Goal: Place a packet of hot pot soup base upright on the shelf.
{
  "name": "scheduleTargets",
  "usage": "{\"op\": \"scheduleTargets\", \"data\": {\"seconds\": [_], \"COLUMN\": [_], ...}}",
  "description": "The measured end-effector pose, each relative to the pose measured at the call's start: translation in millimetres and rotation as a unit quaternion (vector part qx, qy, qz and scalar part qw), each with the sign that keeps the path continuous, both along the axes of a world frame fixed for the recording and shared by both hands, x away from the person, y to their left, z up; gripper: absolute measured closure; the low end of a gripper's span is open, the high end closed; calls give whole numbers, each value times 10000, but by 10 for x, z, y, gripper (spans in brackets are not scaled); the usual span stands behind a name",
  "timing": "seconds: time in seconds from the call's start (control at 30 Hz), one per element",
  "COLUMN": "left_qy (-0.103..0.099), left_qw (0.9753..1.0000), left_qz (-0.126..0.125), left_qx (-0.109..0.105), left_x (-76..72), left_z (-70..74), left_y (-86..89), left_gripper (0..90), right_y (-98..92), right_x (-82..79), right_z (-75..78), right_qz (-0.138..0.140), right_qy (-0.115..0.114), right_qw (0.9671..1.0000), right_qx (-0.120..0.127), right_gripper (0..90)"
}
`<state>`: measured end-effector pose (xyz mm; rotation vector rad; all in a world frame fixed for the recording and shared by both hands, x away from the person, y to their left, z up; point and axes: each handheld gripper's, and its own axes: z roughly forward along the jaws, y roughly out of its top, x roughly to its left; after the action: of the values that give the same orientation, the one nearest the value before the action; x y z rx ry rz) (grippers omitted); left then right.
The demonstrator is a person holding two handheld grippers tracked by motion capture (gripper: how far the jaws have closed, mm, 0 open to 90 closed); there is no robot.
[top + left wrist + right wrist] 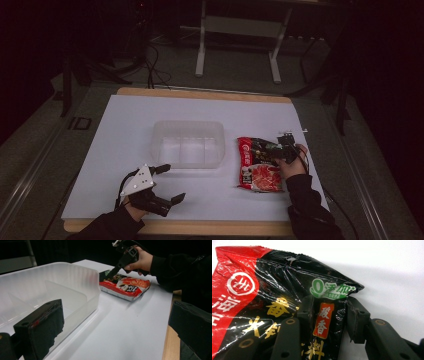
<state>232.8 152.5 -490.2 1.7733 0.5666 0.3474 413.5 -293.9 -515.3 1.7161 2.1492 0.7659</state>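
A dark room holds a white table [125, 125]. A clear tub [187, 142] sits mid-table, with a red noodle packet [259, 164] just right of it. The right gripper [328, 315] pinches the packet's corner. The left gripper [167, 182] hangs wide open, empty. Its own view shows dividers inside the tub.

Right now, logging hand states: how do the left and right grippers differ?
The left gripper is open, holding nothing, near the table's front edge; the right gripper is down on the noodle packet, jaws astride its edge. Left carries a grey plate. Both have black jaws.
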Motion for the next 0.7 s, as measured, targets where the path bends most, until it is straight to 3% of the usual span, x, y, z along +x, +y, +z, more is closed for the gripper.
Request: {"op": "scheduleTargets", "data": {"seconds": [0.07, 0.13, 0.27, 0.37, 0.5, 0.7], "left_qy": [15, 17, 17, 8, -4, -13], "left_qw": [10000, 10000, 10000, 10000, 10000, 9999], "left_qz": [-10, -18, -16, 14, 61, 109], "left_qx": [6, 31, 41, 29, 7, 3], "left_x": [-2, -1, 1, 3, 8, 12], "left_z": [-4, -8, -9, -2, 4, 11], "left_y": [-9, -14, -18, -9, 13, 23], "left_gripper": [2, 2, 2, 2, 2, 2], "right_y": [34, 33, 32, 100, 74, 74], "right_x": [1, -2, -26, -32, -47, -95], "right_z": [9, 10, 43, 62, 103, 248], "right_qz": [-82, -118, -98, -9, -28, 96], "right_qy": [-5, -16, -104, -164, -264, -495], "right_qw": [9999, 9998, 9997, 9988, 9994, 9987], "right_qx": [-145, -126, -194, -471, -216, -91], "right_gripper": [662, 690, 862, 874, 886, 889]}}
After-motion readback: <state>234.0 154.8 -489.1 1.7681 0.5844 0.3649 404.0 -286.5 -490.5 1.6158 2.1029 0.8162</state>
